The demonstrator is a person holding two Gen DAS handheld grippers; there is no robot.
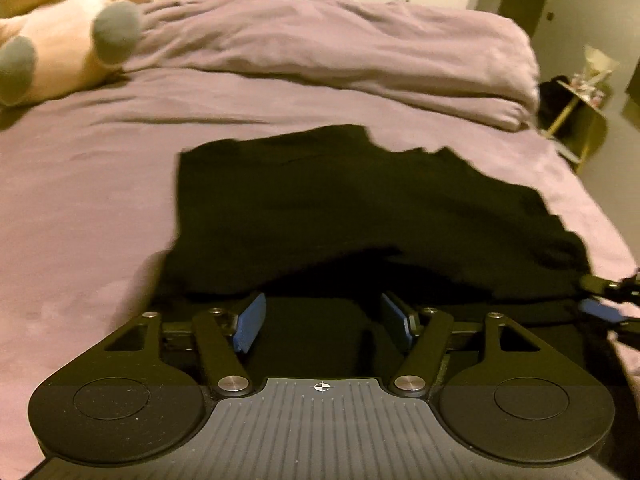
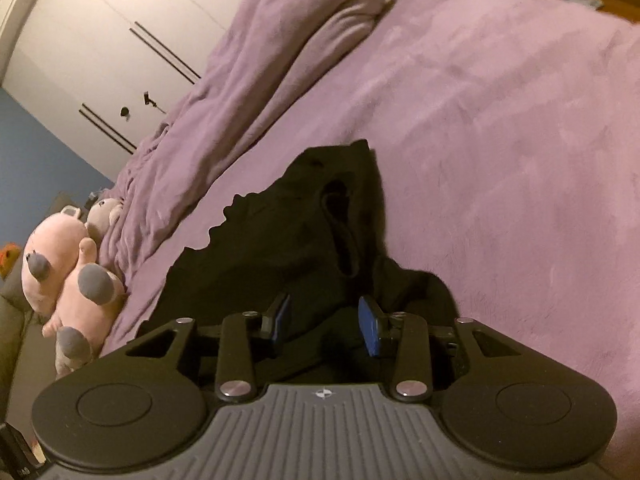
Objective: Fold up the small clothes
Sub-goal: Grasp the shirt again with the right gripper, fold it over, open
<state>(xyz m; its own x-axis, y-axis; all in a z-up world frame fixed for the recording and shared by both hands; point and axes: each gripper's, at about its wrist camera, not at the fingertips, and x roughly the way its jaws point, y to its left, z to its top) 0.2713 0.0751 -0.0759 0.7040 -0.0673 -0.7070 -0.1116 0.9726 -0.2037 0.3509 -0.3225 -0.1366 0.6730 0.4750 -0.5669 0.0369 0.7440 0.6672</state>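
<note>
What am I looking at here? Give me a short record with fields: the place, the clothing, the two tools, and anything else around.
place: bed with a purple sheet
clothing: black garment, lying partly folded and rumpled on the sheet
left gripper: jaws apart over the near edge of the garment, pads not pressing cloth
right gripper: jaws apart over the garment, nothing pinched
bedding: purple duvet bunched at the far side
other: pink plush toy on the bed; white wardrobe doors behind
</note>
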